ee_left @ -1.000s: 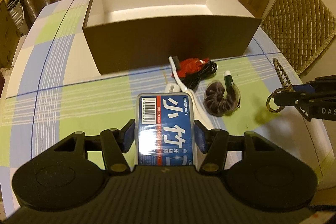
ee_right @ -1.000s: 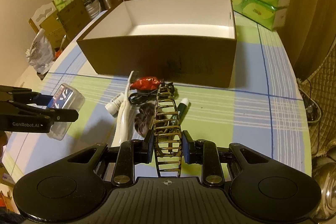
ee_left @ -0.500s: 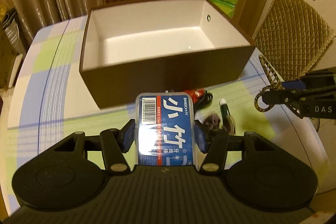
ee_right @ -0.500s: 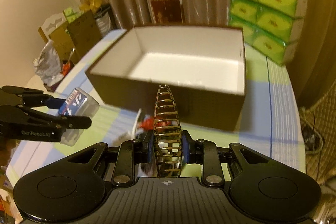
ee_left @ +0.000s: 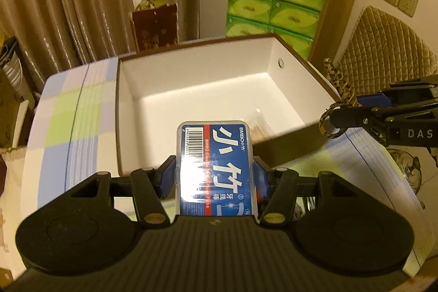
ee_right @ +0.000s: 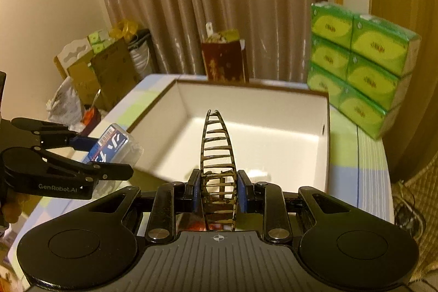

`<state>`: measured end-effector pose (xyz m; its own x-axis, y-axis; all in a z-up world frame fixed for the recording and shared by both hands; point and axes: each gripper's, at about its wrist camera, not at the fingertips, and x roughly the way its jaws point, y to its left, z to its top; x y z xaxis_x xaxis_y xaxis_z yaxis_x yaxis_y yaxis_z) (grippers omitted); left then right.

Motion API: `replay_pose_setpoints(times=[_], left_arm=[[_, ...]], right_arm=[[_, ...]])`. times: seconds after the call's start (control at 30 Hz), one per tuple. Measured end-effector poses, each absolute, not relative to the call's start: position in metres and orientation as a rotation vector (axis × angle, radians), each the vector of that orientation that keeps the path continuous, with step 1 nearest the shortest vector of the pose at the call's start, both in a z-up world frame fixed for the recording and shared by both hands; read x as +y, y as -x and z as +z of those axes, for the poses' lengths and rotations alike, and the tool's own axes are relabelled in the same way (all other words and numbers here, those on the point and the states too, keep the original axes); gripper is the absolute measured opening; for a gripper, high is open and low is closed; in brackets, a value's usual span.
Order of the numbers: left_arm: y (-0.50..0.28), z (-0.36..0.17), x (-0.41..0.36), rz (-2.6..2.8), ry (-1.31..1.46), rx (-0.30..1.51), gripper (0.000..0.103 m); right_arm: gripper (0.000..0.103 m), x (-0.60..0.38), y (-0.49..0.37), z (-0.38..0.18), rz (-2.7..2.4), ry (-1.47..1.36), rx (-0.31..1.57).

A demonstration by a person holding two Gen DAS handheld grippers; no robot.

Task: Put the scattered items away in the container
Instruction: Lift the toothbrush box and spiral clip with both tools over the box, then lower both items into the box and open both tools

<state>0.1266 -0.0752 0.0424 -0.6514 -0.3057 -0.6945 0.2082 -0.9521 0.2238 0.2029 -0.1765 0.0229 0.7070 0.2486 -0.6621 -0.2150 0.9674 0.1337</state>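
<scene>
My left gripper [ee_left: 215, 177] is shut on a clear floss-pick box with a blue label [ee_left: 216, 163] and holds it over the near wall of the brown box with white inside [ee_left: 191, 89]. My right gripper [ee_right: 217, 190] is shut on a tortoiseshell hair clip [ee_right: 217, 152] and holds it above the near edge of the same box [ee_right: 254, 133]. Each gripper shows in the other's view: the right one [ee_left: 356, 116] with the clip, the left one [ee_right: 90, 155] with the floss box [ee_right: 115, 148]. The other scattered items are hidden below the grippers.
Green tissue packs [ee_left: 273, 7] are stacked behind the box at the table's far right. A dark red paper bag [ee_left: 154, 26] stands behind it by the curtain. A padded chair [ee_left: 383, 51] is to the right. Cardboard boxes and bags [ee_right: 90, 73] sit left of the table.
Both grippers have risen and moved forward from the items on the tablecloth to the box's near edge, still holding the floss box and the hair clip.
</scene>
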Motion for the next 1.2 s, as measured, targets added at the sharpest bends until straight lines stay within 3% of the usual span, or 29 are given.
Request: replay_pose_setpoints(times=[0.47,1.2], left_arm=[[-0.060,0.050,-0.114,-2.615,-1.158,-0.167,0.053],[-0.005,-0.019,-0.167,-2.435,-1.364,-0.124,0.053]], right_arm=[[0.024,-0.189,-0.272,0.013,0.209,-0.076,0.774],[0.024,-0.218,-0.317,-0.064,0.116,-0.097,0.984]])
